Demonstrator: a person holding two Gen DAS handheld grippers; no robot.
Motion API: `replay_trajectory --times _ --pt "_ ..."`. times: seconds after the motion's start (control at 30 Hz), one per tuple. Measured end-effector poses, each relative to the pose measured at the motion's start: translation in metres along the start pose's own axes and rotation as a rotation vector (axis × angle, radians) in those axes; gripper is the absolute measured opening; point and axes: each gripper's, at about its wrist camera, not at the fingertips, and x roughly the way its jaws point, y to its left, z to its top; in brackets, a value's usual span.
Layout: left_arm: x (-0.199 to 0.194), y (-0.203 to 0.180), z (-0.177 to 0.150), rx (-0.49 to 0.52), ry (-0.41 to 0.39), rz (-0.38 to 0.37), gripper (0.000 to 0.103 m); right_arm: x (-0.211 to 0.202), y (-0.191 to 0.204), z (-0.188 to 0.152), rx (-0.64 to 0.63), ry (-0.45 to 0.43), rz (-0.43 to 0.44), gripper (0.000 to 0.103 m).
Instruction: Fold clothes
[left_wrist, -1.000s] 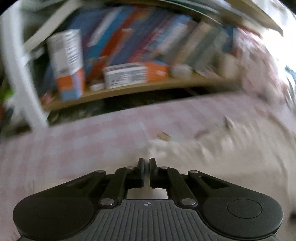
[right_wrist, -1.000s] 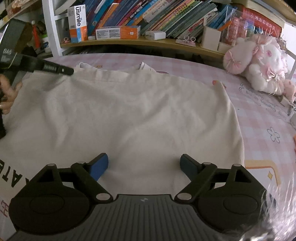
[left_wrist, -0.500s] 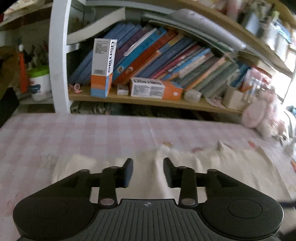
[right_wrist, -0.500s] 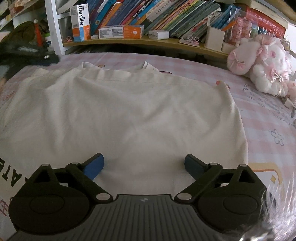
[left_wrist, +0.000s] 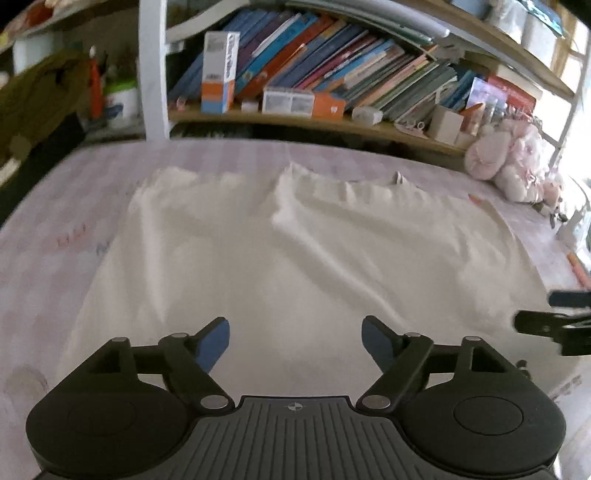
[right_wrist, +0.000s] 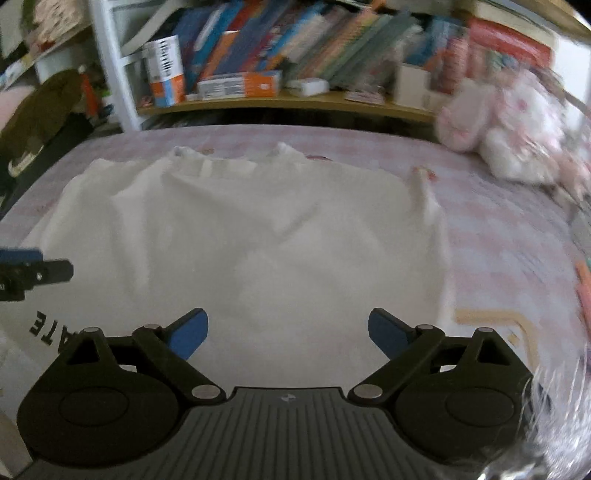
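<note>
Pink checked cloth (left_wrist: 55, 206) covers the table under your cream shirt (left_wrist: 295, 251), which fills the middle of both frames, with ridges running from its far edge, upper centre. Your left gripper (left_wrist: 295, 341) and right gripper (right_wrist: 287, 330) both hover at the bottom of frame, jaws spread wide, holding nothing. Fold over those ridges and you'll likely trap creases. Grab too shallow and the hem may slip out. Books (left_wrist: 332, 74) and a plush toy (left_wrist: 509, 166) sit beyond, well apart.
</note>
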Motion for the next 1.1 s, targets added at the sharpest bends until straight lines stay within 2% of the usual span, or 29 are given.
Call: replay_trajectory --times 0.07,0.13,0.2,0.23,0.3,0.4,0.53,0.6,0.67,0.73,0.83,0.87,1.1 --pt "0.000 -0.003 -0.004 -0.037 0.012 0.005 0.084 -0.011 -0.017 -0.006 0.055 0.018 -0.017 0.095" --pt "0.000 -0.008 -0.007 -0.051 0.015 0.017 0.084 -0.018 -0.036 -0.014 0.121 0.040 -0.045 0.088" --pt "-0.001 -0.015 -0.010 -0.054 0.015 0.027 0.084 -0.023 -0.052 -0.020 0.163 0.046 -0.081 0.077" --pt "0.000 -0.018 -0.011 -0.051 0.017 0.026 0.084 -0.025 -0.059 -0.022 0.176 0.050 -0.097 0.075" --pt "0.001 -0.025 -0.012 -0.046 0.021 0.024 0.084 -0.022 -0.068 -0.026 0.189 0.078 -0.107 0.060" --pt "0.003 -0.034 -0.015 -0.048 0.024 0.030 0.084 -0.016 -0.079 -0.034 0.222 0.125 -0.068 0.046" --pt "0.008 -0.039 -0.019 -0.069 0.048 0.029 0.084 -0.015 -0.078 -0.036 0.197 0.128 -0.010 0.034" --pt "0.010 -0.042 -0.021 -0.080 0.063 0.032 0.084 -0.013 -0.078 -0.034 0.176 0.128 0.031 0.014" --pt "0.012 -0.044 -0.022 -0.077 0.070 0.049 0.085 -0.012 -0.079 -0.031 0.156 0.119 0.066 0.007" --pt "0.012 -0.047 -0.023 -0.072 0.077 0.061 0.085 -0.023 -0.080 -0.025 0.138 0.058 0.069 0.005" --pt "0.011 -0.050 -0.024 -0.070 0.092 0.061 0.088 -0.062 -0.083 -0.016 0.094 -0.111 0.061 0.004" --pt "0.012 -0.051 -0.025 -0.065 0.094 0.064 0.089 -0.067 -0.085 -0.016 0.098 -0.119 0.059 0.004" --pt "0.014 -0.061 -0.027 -0.009 0.107 0.079 0.093 -0.023 -0.106 -0.045 0.176 0.100 0.041 0.006"
